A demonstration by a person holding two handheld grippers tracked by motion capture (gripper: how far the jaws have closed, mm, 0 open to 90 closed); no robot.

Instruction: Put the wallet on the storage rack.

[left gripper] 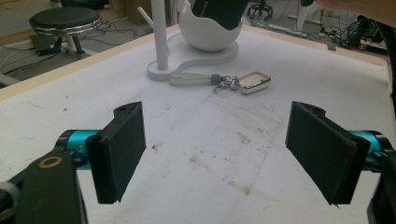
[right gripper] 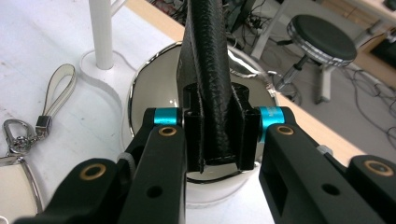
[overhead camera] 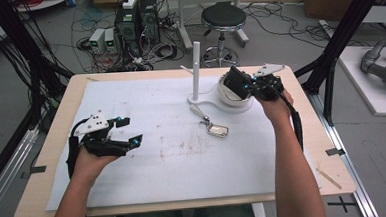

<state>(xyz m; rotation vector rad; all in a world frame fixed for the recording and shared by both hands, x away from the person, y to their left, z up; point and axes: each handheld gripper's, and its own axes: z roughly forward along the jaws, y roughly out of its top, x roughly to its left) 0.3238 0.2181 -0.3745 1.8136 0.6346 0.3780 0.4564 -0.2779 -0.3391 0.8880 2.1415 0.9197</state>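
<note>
My right gripper (overhead camera: 250,85) is at the far right of the table, shut on a flat black leather wallet (right gripper: 205,70). It holds the wallet on edge over a white bowl (right gripper: 154,84). The wallet's far end (left gripper: 219,11) reaches into the bowl (left gripper: 210,35). The bowl sits on a white stand base with an upright post (overhead camera: 196,68). A keychain (overhead camera: 213,127) with a white strap and a shiny metal tag lies on the mat just in front of the stand. My left gripper (overhead camera: 132,130) hovers low at the left, open with nothing between its pads (left gripper: 123,149).
A white mat (overhead camera: 173,159) with brown stains covers the wooden table (overhead camera: 48,146). Beyond the far edge stand a black stool (overhead camera: 223,19), computer boxes and tangled cables on the floor. Black frame legs (overhead camera: 338,46) rise at both sides.
</note>
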